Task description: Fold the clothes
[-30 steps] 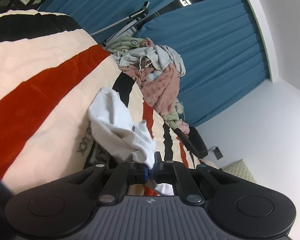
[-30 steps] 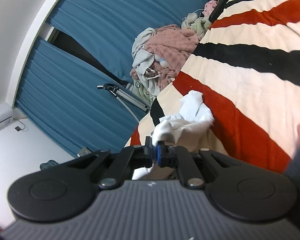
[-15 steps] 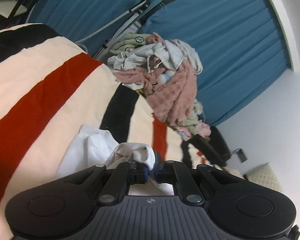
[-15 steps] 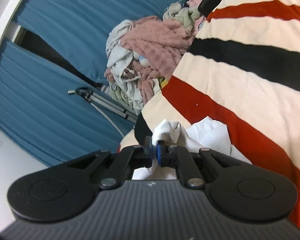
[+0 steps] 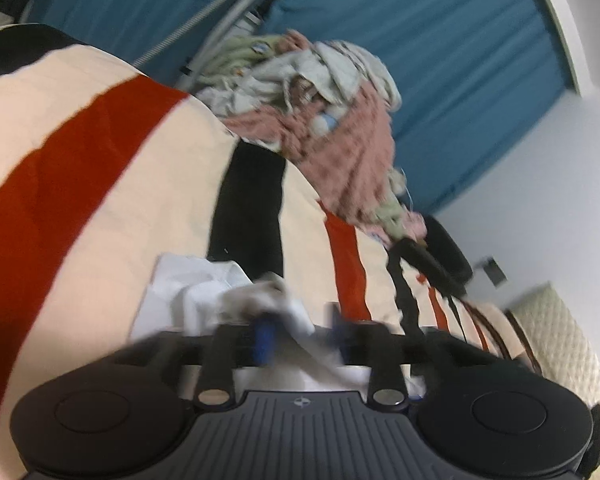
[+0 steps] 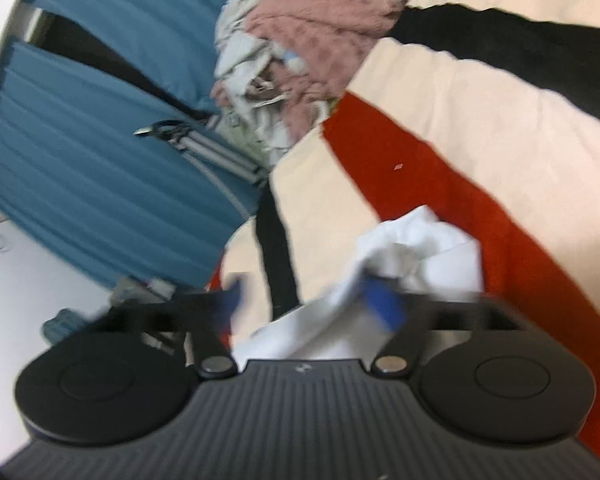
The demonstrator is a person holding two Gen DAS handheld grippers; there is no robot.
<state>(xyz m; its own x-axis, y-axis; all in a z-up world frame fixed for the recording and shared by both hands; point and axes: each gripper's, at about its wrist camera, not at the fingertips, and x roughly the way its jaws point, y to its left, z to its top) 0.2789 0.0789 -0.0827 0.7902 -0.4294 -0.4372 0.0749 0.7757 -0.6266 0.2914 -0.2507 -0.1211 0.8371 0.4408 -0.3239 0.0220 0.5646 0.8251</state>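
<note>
Clothes meant one white garment (image 5: 188, 284) at that moment, lying crumpled on the striped bed (image 5: 100, 184), its cloth bunched right at the tips of both tools. The left gripper (image 5: 300, 330) had its fingers (image 5: 262, 336) spread apart, and a fold of the white cloth draped across the gap between them, touching the nearer blue pad but, as far as I could tell, not pinched. The right gripper (image 6: 308, 304) was parted wider; the garment (image 6: 420, 248) sat against its right-hand finger and trailed down between the two, again loose rather than gripped. Both views were smeared by motion, so I could not swear to every contact.

Judging by that, the garment rested on the bed so that the bed could carry its weight and keep its shape while the fingers stood free of it. It looked rumpled more than squared, though how neat it really was I could not make out. Whether it had just been set down or was about to be taken up, the scene fitted either.

A heap (image 5: 332, 120) of pink and pale laundry sat well apart at the far edge, before the blue curtain (image 5: 460, 60).
</note>
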